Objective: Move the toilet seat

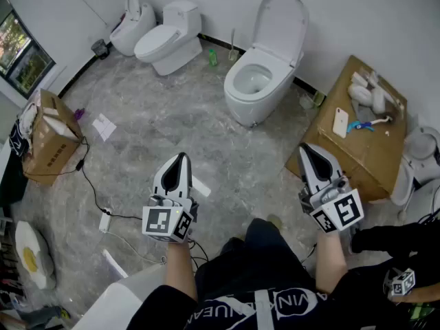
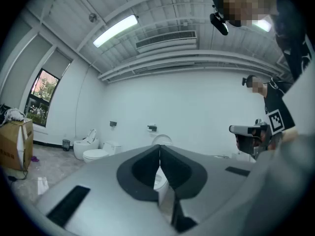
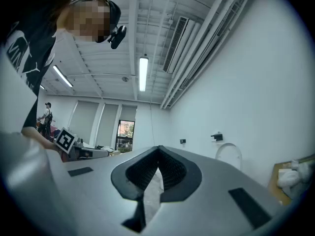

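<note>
**Head view:** The grey 2-jaw left gripper [image 1: 181,157] and the grey 2-jaw right gripper [image 1: 305,147] are held over the grey marbled floor [image 1: 172,115]. Both are well apart from the white ceramic toilet [image 1: 251,98] at the wall. Its white oval toilet seat [image 1: 278,23] stands raised upright. A flat brown cardboard box [image 1: 361,150] lies near the toilet.

**Left gripper view:** The jaws are closed together with nothing between them. The toilet shows beyond the tips.

**Right gripper view:** The jaws meet at the tips and are empty. The raised seat shows to their right.
</note>
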Motion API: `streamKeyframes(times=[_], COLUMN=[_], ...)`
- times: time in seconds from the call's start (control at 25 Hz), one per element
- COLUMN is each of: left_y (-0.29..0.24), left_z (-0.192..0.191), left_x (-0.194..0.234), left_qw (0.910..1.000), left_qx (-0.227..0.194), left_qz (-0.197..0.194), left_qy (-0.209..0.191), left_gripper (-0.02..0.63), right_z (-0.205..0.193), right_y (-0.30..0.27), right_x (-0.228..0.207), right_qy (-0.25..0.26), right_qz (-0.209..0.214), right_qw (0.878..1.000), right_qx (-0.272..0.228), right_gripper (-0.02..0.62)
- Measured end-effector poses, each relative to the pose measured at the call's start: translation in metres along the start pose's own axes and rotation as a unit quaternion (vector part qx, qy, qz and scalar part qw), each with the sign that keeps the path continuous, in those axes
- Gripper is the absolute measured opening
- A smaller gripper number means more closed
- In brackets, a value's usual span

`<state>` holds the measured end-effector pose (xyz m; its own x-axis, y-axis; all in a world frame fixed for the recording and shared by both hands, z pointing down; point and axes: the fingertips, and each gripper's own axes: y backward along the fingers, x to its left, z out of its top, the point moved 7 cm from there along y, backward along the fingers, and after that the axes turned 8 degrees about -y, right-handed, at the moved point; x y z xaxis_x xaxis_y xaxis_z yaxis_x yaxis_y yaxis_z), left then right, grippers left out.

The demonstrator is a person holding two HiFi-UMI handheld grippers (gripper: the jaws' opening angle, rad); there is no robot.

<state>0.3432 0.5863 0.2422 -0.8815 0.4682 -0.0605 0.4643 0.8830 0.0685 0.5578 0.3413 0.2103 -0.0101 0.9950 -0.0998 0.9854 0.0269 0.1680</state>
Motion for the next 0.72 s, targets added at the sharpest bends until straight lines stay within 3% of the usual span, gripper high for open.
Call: streamKeyframes(times=[0.32,0.72], left_y=[-0.022,-0.063], left_z=[-0.012,-0.060], left_x=[0.012,0.032], left_qw=[1.0000,0.9993], left_qx=[-0.008,0.008], left_qz=[0.000,0.005], left_qy=[0.003,0.035], left_gripper=[0.005,0.005], right_z=[-0.017,-0.067], right_y=[-0.019,-0.057], right_x=[-0.002,-0.034], right_qy=[-0.003,-0.014], right_qz=[-0.004,-0.029], right_qw=[1.000,0.999], right_qx=[-0.001,0.024], right_gripper=[0.009,0.020])
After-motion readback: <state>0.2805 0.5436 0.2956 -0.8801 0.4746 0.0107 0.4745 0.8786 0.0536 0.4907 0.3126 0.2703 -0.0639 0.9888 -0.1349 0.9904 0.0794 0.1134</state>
